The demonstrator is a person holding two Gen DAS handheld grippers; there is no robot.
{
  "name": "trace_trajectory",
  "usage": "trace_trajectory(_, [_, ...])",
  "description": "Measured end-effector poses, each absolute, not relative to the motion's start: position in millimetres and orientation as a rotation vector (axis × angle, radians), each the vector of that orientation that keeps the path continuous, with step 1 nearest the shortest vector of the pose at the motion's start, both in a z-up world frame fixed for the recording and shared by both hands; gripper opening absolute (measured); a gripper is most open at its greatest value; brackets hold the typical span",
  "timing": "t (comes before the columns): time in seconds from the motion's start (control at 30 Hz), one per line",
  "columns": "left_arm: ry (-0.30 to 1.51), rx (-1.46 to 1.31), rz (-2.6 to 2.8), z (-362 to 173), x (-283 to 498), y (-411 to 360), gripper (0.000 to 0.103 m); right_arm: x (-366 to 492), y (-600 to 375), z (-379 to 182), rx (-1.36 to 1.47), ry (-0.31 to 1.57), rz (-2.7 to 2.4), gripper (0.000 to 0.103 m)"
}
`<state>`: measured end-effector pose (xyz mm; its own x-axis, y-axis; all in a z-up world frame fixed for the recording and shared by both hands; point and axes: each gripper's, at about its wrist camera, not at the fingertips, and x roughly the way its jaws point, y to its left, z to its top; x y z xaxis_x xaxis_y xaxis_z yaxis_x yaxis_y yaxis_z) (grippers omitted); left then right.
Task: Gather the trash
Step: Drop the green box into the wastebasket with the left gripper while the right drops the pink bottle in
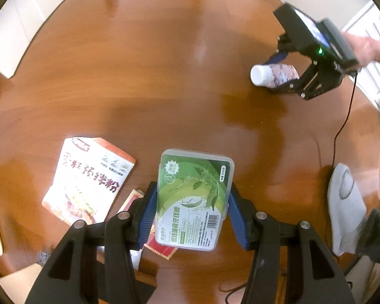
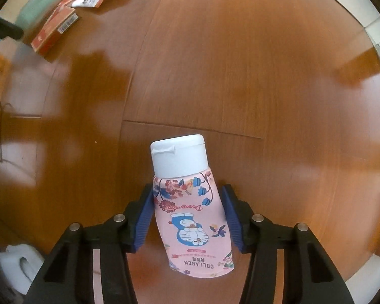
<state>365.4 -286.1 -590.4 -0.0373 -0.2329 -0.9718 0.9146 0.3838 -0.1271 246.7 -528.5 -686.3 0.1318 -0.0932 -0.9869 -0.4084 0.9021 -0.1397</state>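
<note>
Right wrist view shows the pink bottle [image 2: 192, 217] lying on the desk [image 2: 266, 76] between the right gripper's [image 2: 187, 217] unclosed pads, cap pointing away, while the left gripper [image 1: 191, 207] clamps a green box [image 1: 193, 200].

Bright, even lighting; soft glare streaked the table [image 1: 164, 50]. Fisheye bending and dark vignette at edges. Right gripper [image 1: 288, 71] motion-blurred.

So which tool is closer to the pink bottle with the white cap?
The right. The right tool straddles the pink bottle, one blue pad on each side of it. The left tool is well across the table, clamped on a green plastic case.
</note>
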Motion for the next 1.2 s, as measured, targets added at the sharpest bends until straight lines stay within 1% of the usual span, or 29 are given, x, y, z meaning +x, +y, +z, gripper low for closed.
trace_trajectory(0.13, [1.236, 0.673, -1.056, -554.3, 364.8, -274.7, 0.052, 236.4, -530.1, -657.8, -0.344, 1.341, 0.180, 0.053])
trace_trajectory(0.3, [1.187, 0.592, -1.013, -495.3, 382.4, -251.7, 0.052, 222.3, -524.5, -601.3, -0.282, 1.232, 0.112, 0.053])
trace_trajectory(0.33, [1.173, 0.576, -0.997, -477.0, 386.9, -244.0, 0.052, 223.4, -520.7, -586.2, -0.271, 1.213, 0.104, 0.053])
trace_trajectory(0.47, [1.132, 0.503, -0.933, -412.7, 400.3, -210.3, 0.052, 231.3, -492.0, -500.6, -0.260, 1.088, 0.104, 0.053])
trace_trajectory(0.67, [1.057, 0.369, -0.802, -308.3, 414.9, -117.6, 0.052, 239.8, -445.4, -371.2, -0.281, 0.940, 0.132, 0.053])
trace_trajectory(0.73, [1.035, 0.331, -0.743, -282.8, 417.6, -77.6, 0.052, 238.7, -422.1, -334.3, -0.324, 0.899, 0.156, 0.053])
trace_trajectory(0.8, [1.020, 0.309, -0.684, -268.4, 419.5, -42.3, 0.052, 241.9, -389.1, -298.6, -0.355, 0.860, 0.191, 0.053])
trace_trajectory(0.87, [1.015, 0.276, -0.612, -260.9, 425.4, -3.4, 0.052, 243.2, -359.0, -271.8, -0.353, 0.823, 0.223, 0.053])
trace_trajectory(0.93, [1.027, 0.248, -0.540, -268.9, 432.3, 29.2, 0.052, 245.2, -331.7, -257.8, -0.346, 0.805, 0.250, 0.053])
trace_trajectory(1.07, [1.082, 0.219, -0.400, -307.6, 443.5, 83.4, 0.052, 251.1, -270.7, -238.2, -0.361, 0.792, 0.317, 0.053])
trace_trajectory(1.17, [1.154, 0.189, -0.329, -342.5, 457.6, 114.1, 0.054, 260.6, -223.8, -238.0, -0.381, 0.797, 0.377, 0.053])
trace_trajectory(1.2, [1.180, 0.176, -0.320, -352.8, 459.3, 120.9, 0.066, 262.3, -208.7, -239.7, -0.389, 0.801, 0.394, 0.053])
